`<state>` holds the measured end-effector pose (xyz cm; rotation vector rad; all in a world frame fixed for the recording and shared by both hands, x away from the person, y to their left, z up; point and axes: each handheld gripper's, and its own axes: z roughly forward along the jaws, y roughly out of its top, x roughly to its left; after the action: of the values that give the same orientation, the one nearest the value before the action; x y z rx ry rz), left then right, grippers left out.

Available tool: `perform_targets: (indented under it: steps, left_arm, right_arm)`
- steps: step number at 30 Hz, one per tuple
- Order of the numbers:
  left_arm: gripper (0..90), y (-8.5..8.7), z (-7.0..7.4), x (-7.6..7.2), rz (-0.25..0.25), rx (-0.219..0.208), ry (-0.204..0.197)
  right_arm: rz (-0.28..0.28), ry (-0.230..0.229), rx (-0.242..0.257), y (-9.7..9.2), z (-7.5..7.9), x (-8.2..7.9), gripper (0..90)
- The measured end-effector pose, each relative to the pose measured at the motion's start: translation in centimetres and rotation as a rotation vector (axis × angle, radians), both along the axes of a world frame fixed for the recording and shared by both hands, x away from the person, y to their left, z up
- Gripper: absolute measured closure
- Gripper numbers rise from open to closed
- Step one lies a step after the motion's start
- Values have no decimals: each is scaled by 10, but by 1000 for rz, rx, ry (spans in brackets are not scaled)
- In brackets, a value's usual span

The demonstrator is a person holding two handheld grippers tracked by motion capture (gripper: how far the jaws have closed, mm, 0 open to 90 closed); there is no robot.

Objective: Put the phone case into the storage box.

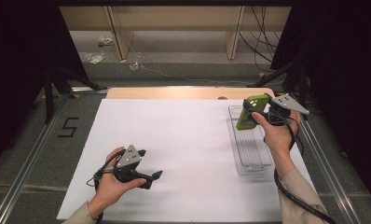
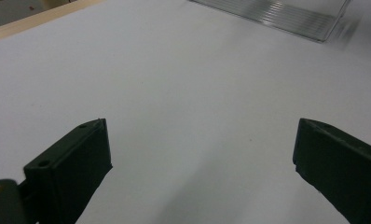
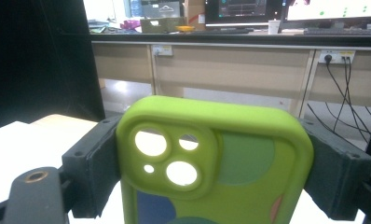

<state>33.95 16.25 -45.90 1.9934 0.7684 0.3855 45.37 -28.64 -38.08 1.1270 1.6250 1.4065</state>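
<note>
Our right gripper (image 3: 216, 172) pinches the green phone case (image 3: 221, 163) above the clear tray (image 1: 249, 144); our left gripper (image 2: 202, 163) hangs spread over the counter (image 2: 183, 84).

Left hand (image 1: 110, 179) sits low near the table's front-left, forearm coming in from the bottom edge, wrist roughly level. Left gripper (image 1: 152, 178) points right across the table, grey plate on top, jaws wide apart w/ nothing between them; in the left gripper view both black jaws stand far apart at the bottom corners. Right hand (image 1: 278, 134) is raised at the far right, beige sleeve below, cable trailing down the forearm. Right gripper (image 1: 249, 112) points left & away from the person, jaws clamped on the sides of a green phone case (image 3: 211, 163), held upright.
</note>
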Motion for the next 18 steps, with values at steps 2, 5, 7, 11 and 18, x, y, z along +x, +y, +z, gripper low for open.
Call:
perform_targets:
  steps: [2, 5, 7, 11, 18]
  left_arm:
    - [36, 0, 0, 0, 1, 0, 0]
    - [36, 0, 0, 0, 2, 0, -1]
    - [36, 0, 0, 0, 1, 1, 0]
    - [36, 0, 0, 0, 2, 0, -1]
    - [36, 0, 0, 0, 3, 0, -1]
  right_arm:
    - [-3, 3, -4, 0, 0, 1, 168]
    - [-5, 2, -5, 0, 0, 2, 168]
    - [-5, 3, -5, 0, 0, 2, 168]
    - [-4, 6, -7, 0, -1, 3, 168]
    - [-4, 11, -12, 1, -1, 5, 168]
